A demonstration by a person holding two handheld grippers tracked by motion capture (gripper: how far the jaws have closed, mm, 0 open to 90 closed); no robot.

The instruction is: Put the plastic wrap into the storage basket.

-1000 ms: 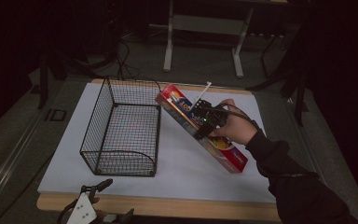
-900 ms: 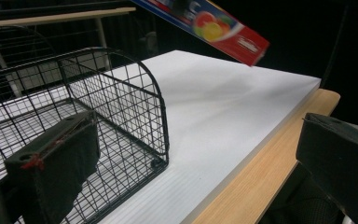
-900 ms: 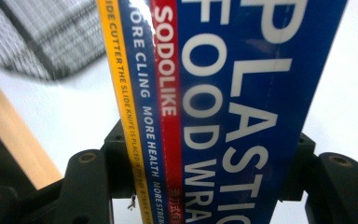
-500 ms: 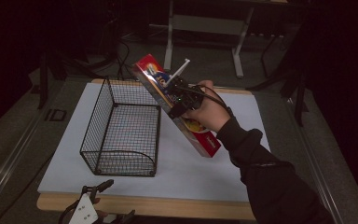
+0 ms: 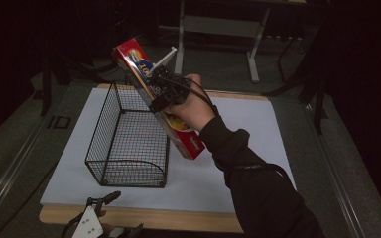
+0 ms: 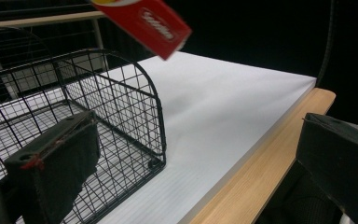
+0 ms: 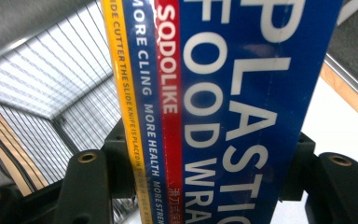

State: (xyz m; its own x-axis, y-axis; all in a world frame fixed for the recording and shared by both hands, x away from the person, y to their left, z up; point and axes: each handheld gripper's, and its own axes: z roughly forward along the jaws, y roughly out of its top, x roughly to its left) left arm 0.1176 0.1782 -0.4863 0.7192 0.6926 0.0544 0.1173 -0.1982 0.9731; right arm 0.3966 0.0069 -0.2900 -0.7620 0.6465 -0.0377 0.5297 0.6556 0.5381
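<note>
A long box of plastic food wrap (image 5: pixel 184 139), red, blue and yellow, hangs tilted in the air with its upper end over the right wall of a black wire basket (image 5: pixel 129 139). My right gripper (image 5: pixel 161 91) is shut on the middle of the box (image 7: pixel 233 93), and the basket (image 7: pixel 51 79) lies below and to the left in that view. My left gripper (image 5: pixel 126 212) rests low at the table's front edge, open with nothing between its pads (image 6: pixel 56 168). It faces the basket's rounded near end (image 6: pixel 121 93), and the lower end of the box (image 6: pixel 144 21) hangs above.
The basket stands on a white sheet (image 5: pixel 238 163) that covers a wooden table (image 6: pixel 261 158). Bare white surface lies right of the basket. Metal table legs (image 5: pixel 218 25) stand in the dark behind.
My right gripper has lifted the box off the white sheet and carried it up and left, toward the basket's right wall. The left gripper has stayed put.
</note>
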